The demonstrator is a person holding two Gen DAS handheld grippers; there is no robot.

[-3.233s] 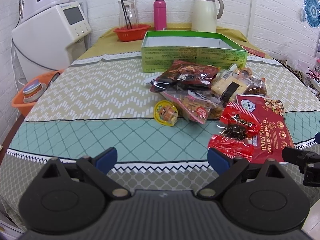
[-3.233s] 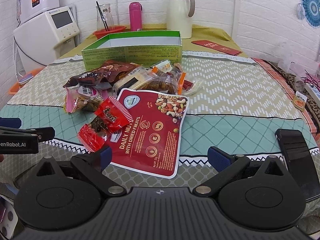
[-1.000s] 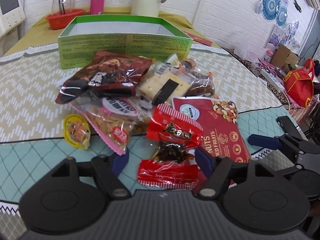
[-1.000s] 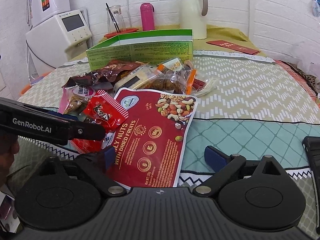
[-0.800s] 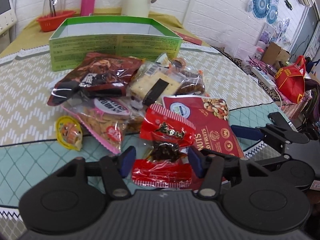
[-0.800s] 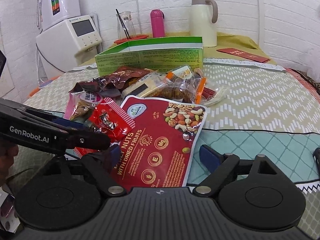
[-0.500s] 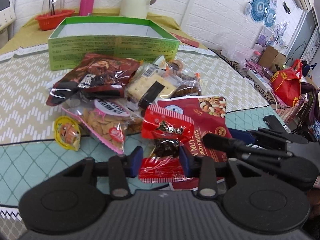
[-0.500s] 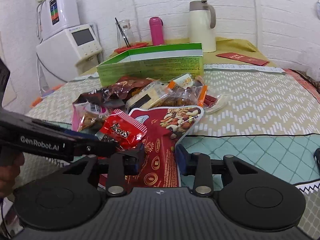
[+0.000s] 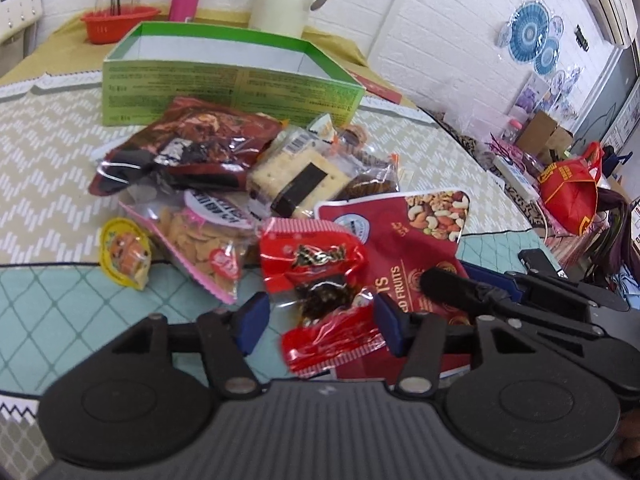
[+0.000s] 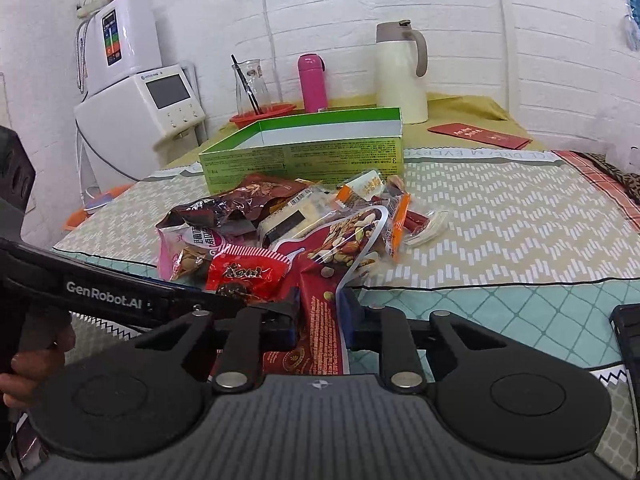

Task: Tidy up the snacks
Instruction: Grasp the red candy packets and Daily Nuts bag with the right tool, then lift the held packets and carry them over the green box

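Note:
A pile of snack packs lies on the table before an open green box (image 9: 224, 80), which also shows in the right wrist view (image 10: 304, 152). My left gripper (image 9: 316, 320) is shut on a small red candy pack (image 9: 320, 276). My right gripper (image 10: 320, 312) is shut on the red mixed-nuts pouch (image 10: 324, 280) and bends it up off the table; the pouch also shows in the left wrist view (image 9: 416, 236). Behind lie a dark red bag (image 9: 192, 144), a cracker pack (image 9: 304, 176), a pink chip bag (image 9: 196, 232) and a yellow jelly cup (image 9: 124, 252).
A cream jug (image 10: 400, 72), a pink bottle (image 10: 312, 80) and a red basket with a glass (image 10: 260, 112) stand behind the box. A white appliance (image 10: 152, 104) stands at the left. A black phone (image 10: 628, 340) lies near the right table edge. A red envelope (image 10: 480, 136) lies at the back right.
Both grippers moved in and closed: the left on the small red candy pack, the right on the nuts pouch, whose near end now lifts and folds.

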